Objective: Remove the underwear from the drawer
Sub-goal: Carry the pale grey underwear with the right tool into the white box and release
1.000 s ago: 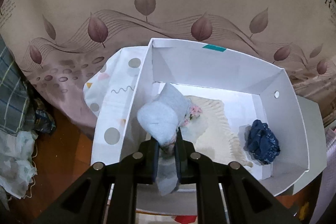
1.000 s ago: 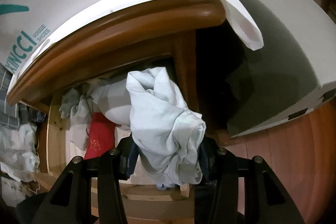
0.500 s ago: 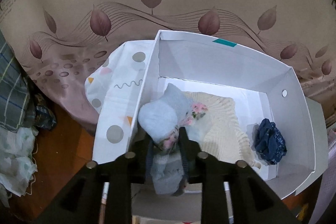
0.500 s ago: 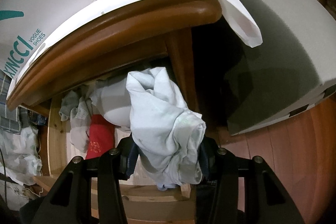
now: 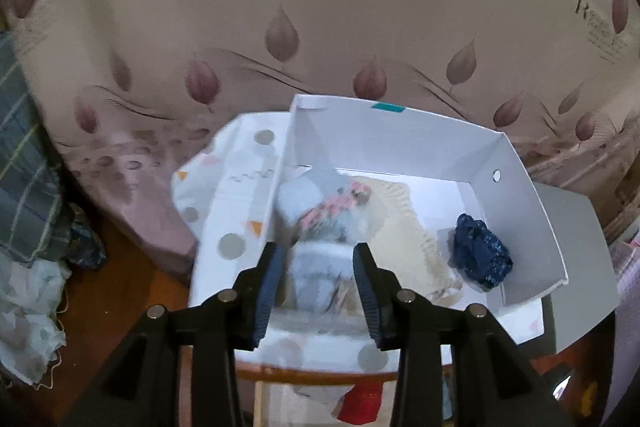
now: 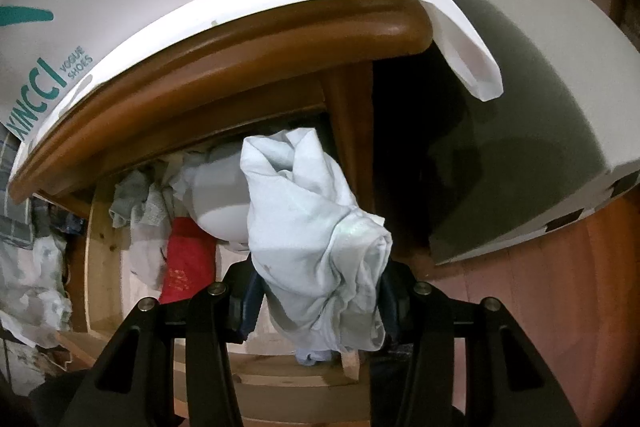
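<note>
Through the left wrist, the left gripper [image 5: 320,283] is spread apart above a blurred pale garment [image 5: 316,223] in the white box [image 5: 516,187] beside a navy bundle [image 5: 480,257], while through the right wrist, the right gripper [image 6: 320,303] clamps light-blue underwear [image 6: 312,227] before the wooden tabletop edge [image 6: 240,63], above the drawer [image 6: 104,251] of clothes.

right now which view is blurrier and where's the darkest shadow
Left wrist view: motion blur smears the pale grey pink-trimmed underwear dropping between the open left hand-held gripper. Right wrist view: sharper; deepest shadow beside the brown wooden cabinet post.
</note>
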### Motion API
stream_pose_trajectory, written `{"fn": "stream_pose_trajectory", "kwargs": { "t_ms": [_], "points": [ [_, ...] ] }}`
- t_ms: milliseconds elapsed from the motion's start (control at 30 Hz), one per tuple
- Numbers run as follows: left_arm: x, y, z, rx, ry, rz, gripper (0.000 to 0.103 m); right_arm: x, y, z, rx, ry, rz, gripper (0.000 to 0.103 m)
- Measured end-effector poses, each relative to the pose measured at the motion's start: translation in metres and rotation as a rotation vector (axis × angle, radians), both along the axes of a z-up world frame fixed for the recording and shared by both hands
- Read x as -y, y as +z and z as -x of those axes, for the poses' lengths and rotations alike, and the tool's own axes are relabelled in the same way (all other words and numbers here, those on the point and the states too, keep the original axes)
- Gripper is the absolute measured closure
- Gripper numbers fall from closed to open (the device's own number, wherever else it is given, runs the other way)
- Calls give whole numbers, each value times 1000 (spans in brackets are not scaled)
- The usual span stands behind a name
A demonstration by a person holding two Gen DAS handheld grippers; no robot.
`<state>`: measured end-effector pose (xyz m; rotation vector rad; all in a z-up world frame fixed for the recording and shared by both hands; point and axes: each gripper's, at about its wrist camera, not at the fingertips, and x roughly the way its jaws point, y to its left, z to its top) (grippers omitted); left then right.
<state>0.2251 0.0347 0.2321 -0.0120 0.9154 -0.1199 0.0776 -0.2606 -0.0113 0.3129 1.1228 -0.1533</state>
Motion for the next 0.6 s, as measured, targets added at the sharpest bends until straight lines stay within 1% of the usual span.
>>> {"fn": "stream_pose_trajectory", "kwargs": {
  "t_ms": [67,133,167,233,267,333,400,500,600],
  "points": [
    [-5,3,25,63,30,-47,60,-1,1,1,4,5,12,58],
    [-11,1,43,102,68,-85,55,-1,4,2,15,10,17,58],
    [-17,-4,55,128,94,-98,53,-2,6,2,24,9,24,58],
    [-28,-16,71,143,145,-107,51,-3,11,4,52,14,27,58],
    [-34,-27,77,136,174,-108,51,-3,14,5,66,18,27,58],
    [-45,-47,82,97,214,-97,51,-4,22,8,86,23,45,58],
    [-55,-71,84,56,250,-82,51,0,30,13,102,14,34,58],
    [-66,-100,87,39,310,-97,51,12,49,21,113,-27,-4,58],
    [-76,-125,88,16,365,-95,51,24,75,23,128,-64,33,58]
  ]
}}
